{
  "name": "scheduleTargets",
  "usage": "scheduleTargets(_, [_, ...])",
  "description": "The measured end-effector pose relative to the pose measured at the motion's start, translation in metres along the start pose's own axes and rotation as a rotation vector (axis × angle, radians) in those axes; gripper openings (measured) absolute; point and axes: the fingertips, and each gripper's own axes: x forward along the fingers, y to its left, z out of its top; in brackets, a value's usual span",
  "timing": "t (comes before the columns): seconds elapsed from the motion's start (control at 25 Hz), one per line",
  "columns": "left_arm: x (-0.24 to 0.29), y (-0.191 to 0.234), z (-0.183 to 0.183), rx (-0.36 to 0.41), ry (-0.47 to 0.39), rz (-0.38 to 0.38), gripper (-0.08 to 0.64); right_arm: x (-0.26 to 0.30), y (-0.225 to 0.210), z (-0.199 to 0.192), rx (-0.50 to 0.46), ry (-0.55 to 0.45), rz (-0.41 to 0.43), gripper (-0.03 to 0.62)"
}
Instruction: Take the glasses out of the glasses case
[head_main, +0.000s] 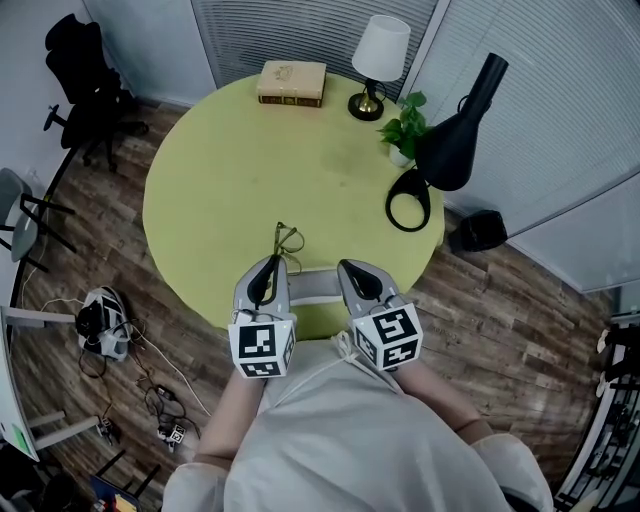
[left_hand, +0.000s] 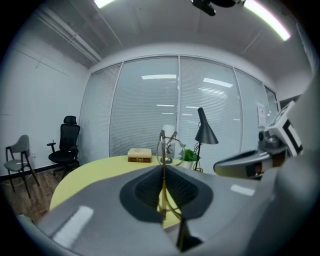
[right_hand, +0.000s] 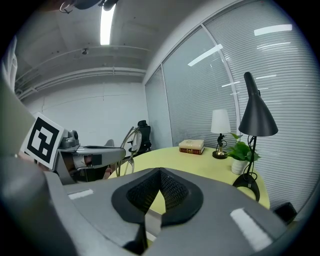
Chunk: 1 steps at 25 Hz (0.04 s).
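Thin gold-framed glasses (head_main: 288, 238) stand up from the tips of my left gripper (head_main: 275, 262), which is shut on one temple near the front edge of the round yellow table (head_main: 200, 200). The left gripper view has the glasses (left_hand: 167, 147) rising from the closed jaws of the left gripper (left_hand: 163, 170). A pale grey glasses case (head_main: 315, 285) lies at the table's edge between both grippers. My right gripper (head_main: 345, 266) hovers beside it, shut and holding nothing. In the right gripper view, the case (right_hand: 152, 222) shows under the right gripper (right_hand: 160, 172), with the glasses (right_hand: 125, 145) off to the left.
At the table's far side lie a book (head_main: 292, 82), a small white-shaded lamp (head_main: 380, 55), a potted plant (head_main: 405, 125) and a black desk lamp (head_main: 455, 140). Office chairs (head_main: 85, 75) and cables (head_main: 100, 320) occupy the wooden floor on the left.
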Motion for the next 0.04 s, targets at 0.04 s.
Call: scheduleTargets(0.04, [0.0003, -0.0006, -0.0002, 0.000, 0.000, 0.000, 0.015, 0.0005, -0.0003, -0.0006, -0.001, 0.001, 0.001, 0.000])
